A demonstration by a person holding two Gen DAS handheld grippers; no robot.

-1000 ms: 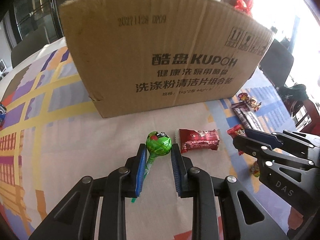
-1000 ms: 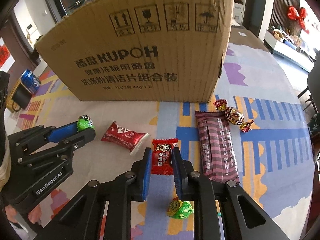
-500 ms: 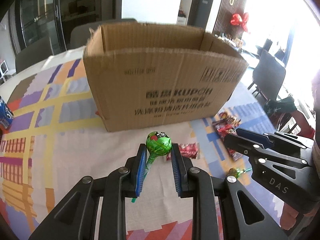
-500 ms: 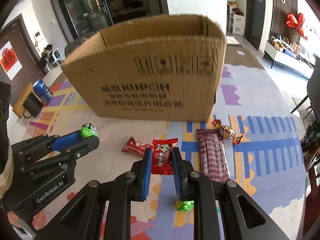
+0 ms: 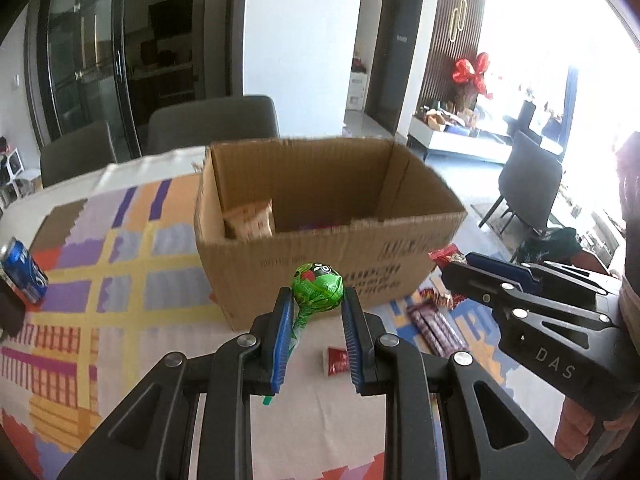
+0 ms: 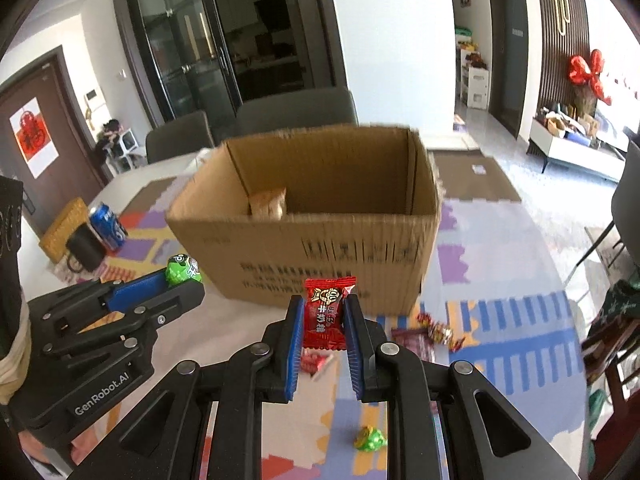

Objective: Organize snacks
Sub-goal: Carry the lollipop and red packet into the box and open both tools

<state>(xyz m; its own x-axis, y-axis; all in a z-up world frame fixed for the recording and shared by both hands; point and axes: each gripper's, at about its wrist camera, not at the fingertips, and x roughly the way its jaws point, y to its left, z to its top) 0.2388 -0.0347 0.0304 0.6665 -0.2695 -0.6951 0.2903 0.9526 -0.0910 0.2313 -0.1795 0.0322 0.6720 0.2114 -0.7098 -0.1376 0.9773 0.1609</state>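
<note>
Item: green lollipop (image 5: 317,287), clamped head-up in the left tool (image 5: 316,334), stick trailing down between the pads. Item: red milk-candy packet (image 6: 325,314), clamped upright in the right tool (image 6: 323,338). Destination: open cardboard box (image 6: 320,256) at table (image 5: 168,344) centre, directly ahead of and below both tools; left tool sits before its left half, right tool before its middle.

The green lollipop (image 5: 317,288) and the red candy packet (image 6: 325,313) have been lifted clear of the table; the cardboard box (image 5: 320,256) interior has been brought into view
</note>
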